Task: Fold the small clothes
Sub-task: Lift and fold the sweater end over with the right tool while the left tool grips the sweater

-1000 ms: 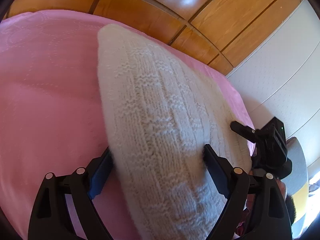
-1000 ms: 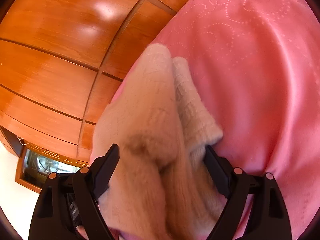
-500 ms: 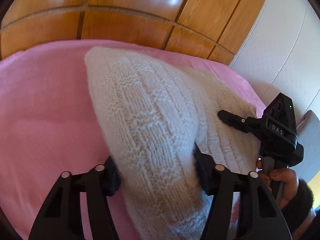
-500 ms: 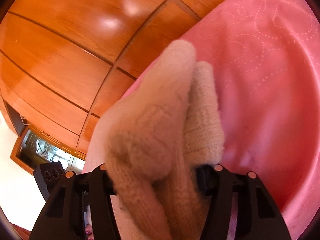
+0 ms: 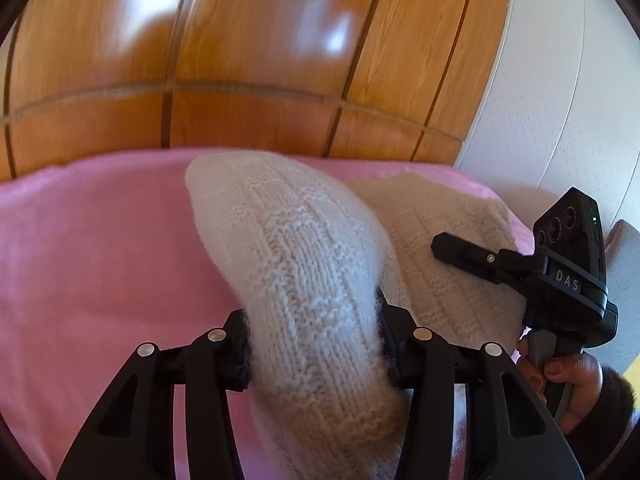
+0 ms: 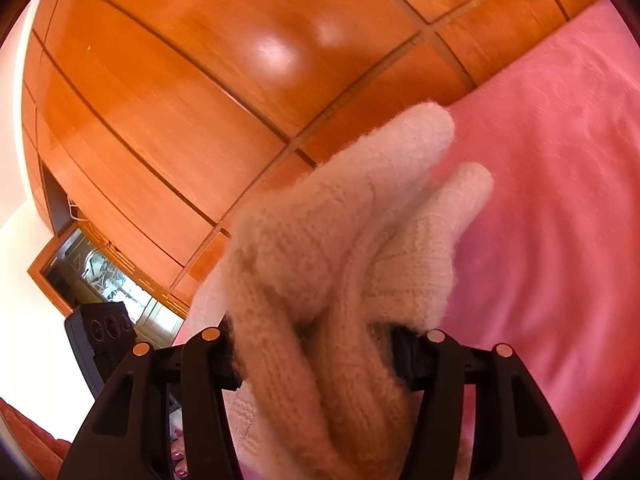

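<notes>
A cream knitted garment (image 5: pixel 304 264) lies partly on the pink bedspread (image 5: pixel 100 260). My left gripper (image 5: pixel 314 332) is shut on one bunched fold of it and holds it off the bed. My right gripper (image 6: pixel 316 344) is shut on another bunched part of the same knit garment (image 6: pixel 340 240), which sticks up in two lobes. The right gripper also shows in the left wrist view (image 5: pixel 520 268) at the right, over the flat part of the knit. The fingertips of both are buried in the wool.
A glossy wooden panelled wardrobe (image 5: pixel 260 60) stands right behind the bed. A white wall (image 5: pixel 568 100) is at the right. The pink bedspread (image 6: pixel 560 200) extends to the right in the right wrist view. The left gripper's body (image 6: pixel 100 332) shows at lower left there.
Both grippers closed from open onto the knit and lifted it. Both views have tilted up, showing more of the wardrobe and less of the bed.
</notes>
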### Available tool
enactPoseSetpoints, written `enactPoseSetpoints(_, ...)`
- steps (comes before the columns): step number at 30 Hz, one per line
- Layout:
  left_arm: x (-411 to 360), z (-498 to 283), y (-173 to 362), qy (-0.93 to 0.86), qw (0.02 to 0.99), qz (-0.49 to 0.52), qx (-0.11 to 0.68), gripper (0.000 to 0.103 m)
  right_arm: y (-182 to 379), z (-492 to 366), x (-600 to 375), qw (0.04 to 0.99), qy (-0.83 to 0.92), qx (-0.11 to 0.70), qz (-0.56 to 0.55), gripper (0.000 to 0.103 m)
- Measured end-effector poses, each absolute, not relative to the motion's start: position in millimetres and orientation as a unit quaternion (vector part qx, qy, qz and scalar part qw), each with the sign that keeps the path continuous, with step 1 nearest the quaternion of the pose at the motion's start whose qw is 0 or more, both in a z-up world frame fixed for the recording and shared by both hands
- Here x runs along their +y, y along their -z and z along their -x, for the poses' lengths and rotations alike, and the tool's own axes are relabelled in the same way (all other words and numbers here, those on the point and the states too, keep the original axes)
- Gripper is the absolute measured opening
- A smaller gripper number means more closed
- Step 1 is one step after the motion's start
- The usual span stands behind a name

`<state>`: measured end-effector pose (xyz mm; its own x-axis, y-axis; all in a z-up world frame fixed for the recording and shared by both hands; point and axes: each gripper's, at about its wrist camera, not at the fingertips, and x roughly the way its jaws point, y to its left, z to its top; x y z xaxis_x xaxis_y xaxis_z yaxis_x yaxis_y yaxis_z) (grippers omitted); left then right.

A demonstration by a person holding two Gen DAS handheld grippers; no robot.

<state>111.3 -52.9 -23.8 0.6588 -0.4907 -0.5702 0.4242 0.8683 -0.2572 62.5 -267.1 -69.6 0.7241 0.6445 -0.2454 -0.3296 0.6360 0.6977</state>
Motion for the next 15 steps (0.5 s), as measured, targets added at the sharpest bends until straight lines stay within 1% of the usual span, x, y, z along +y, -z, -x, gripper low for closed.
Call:
enactPoseSetpoints(6, -39, -120, 10, 0.218, 0.933, 0.027, 0.284, 0.047, 59, -85, -246, 0.870, -0.304, 0.238, -0.306, 0.055)
enactPoseSetpoints(15, -25, -173, 10, 0.164, 0.954, 0.022, 0.252, 0.047, 38, -140, -204, 0.900, -0.315, 0.215, -0.210, 0.055)
